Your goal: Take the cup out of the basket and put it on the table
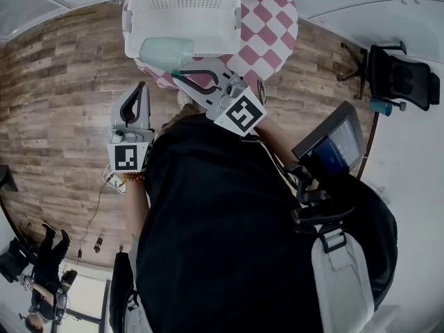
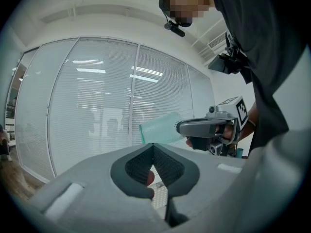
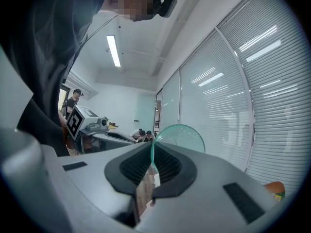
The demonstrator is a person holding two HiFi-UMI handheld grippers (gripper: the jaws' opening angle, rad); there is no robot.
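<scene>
The desk (image 1: 277, 26) carries a white basket (image 1: 184, 12) at its near edge; the cup (image 1: 166, 53) hangs by the basket's near rim, probably light, thin, squashy; the right gripper (image 1: 179, 72) pinches its rim wall, sensibly gently; the left gripper (image 1: 141, 90) is closed, empty.

Frosted translucent plastic cup (image 1: 166, 52), matt perforated plastic basket (image 1: 184, 5)

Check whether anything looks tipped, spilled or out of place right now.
Only the cup looks odd: it hangs on its side, pinched at its rim in the right gripper, over the near edge of the basket. No spill or damage shows.
</scene>
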